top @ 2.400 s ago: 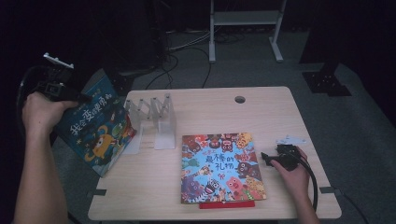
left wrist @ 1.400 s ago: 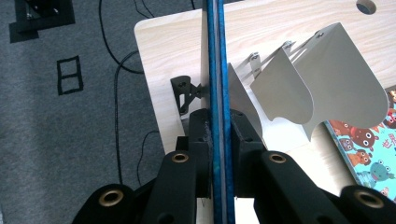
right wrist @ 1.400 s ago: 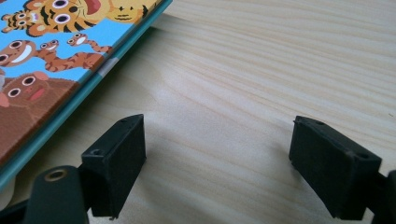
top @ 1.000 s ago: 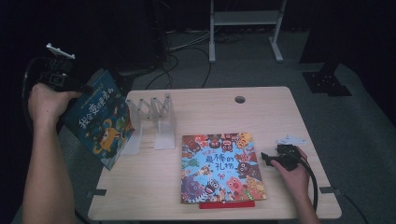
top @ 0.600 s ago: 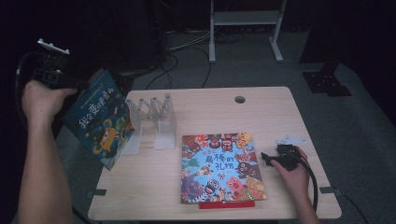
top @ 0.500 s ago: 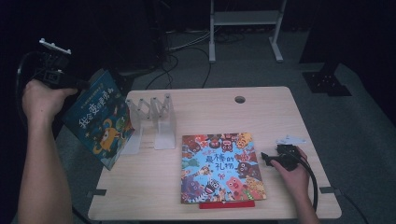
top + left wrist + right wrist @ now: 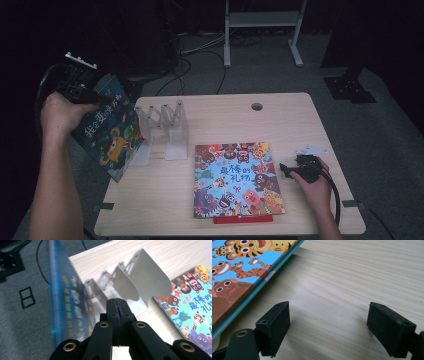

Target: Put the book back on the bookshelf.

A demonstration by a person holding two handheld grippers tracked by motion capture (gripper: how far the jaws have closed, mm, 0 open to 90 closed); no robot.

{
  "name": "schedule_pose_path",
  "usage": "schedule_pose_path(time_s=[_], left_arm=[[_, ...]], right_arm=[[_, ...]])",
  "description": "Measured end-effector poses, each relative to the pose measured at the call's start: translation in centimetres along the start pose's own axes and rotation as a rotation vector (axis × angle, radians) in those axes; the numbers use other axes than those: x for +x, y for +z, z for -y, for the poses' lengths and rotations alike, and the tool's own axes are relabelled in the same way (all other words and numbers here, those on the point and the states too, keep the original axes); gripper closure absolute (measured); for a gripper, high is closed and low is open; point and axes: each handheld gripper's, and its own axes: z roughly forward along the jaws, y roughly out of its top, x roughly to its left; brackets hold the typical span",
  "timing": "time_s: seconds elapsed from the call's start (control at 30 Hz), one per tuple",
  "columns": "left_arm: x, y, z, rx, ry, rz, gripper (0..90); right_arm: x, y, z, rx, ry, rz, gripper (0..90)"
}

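Observation:
A blue picture book [image 7: 107, 135] stands tilted at the table's left edge, leaning at the left end of a white accordion book rack [image 7: 165, 127]. My left gripper [image 7: 95, 97] is at the book's upper corner. In the left gripper view its jaws [image 7: 117, 302] are shut with nothing seen between them, the blurred blue book [image 7: 67, 302] just left of them and the rack [image 7: 140, 282] ahead. A colourful animal book [image 7: 235, 180] lies flat at front centre. My right gripper [image 7: 285, 170] rests on the table beside its right edge, open [image 7: 328, 325] and empty, near that book's corner [image 7: 237, 272].
The wooden table [image 7: 280, 125] has a round cable hole [image 7: 257, 106] at the back. A red strip [image 7: 242, 219] sticks out under the flat book's front edge. Cables and a metal stand [image 7: 260, 20] sit on the floor behind the table.
My left hand rose up and back along the blue book, then came slightly right and down. The book shifted a little toward the rack. The right gripper stayed put.

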Motion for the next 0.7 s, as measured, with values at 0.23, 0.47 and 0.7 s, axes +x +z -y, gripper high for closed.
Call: schedule_pose_path(time_s=[0.23,0.47,0.7], left_arm=[[-1.8,1.8,1.0,0.011,0.037,0.047,87.6],[-3.6,3.3,2.1,0.009,0.07,0.093,84.9],[-5.6,5.7,3.8,0.026,0.103,0.14,80.6]], right_arm=[[0.0,0.0,0.0,0.0,0.0,0.0,17.7],[0.0,0.0,0.0,0.0,0.002,0.0,17.7],[0.0,0.0,0.0,0.001,0.003,0.0,17.7]])
